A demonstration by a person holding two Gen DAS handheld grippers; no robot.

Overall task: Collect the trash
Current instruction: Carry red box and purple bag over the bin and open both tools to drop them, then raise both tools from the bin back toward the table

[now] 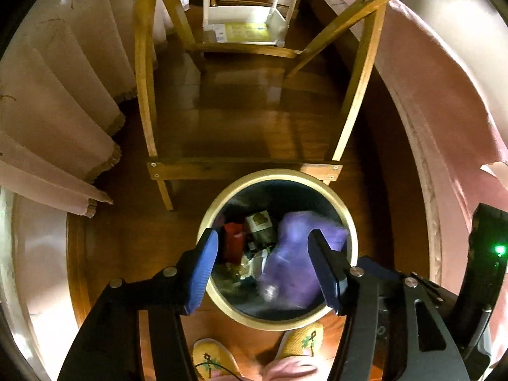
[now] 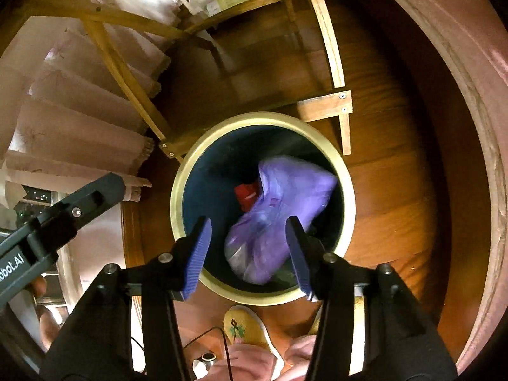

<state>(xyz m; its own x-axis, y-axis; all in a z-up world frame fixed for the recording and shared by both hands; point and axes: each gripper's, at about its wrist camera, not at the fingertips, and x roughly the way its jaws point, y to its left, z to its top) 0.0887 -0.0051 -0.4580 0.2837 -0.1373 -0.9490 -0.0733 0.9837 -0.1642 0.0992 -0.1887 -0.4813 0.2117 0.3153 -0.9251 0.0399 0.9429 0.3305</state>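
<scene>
Inside the bin, toward five o'clock, the purple bag is lying, judged soft, light, slippery; bunched folds are being favoured. Both left gripper and right gripper are being held apart, empty.

Warm, dim indoor light tints both views amber. Glare sheens the wooden floor beyond the bin. The purple bag is smeared by motion blur (its edges ghosted). Fisheye bending curves the chair frame, and black vignette rings every corner.
</scene>
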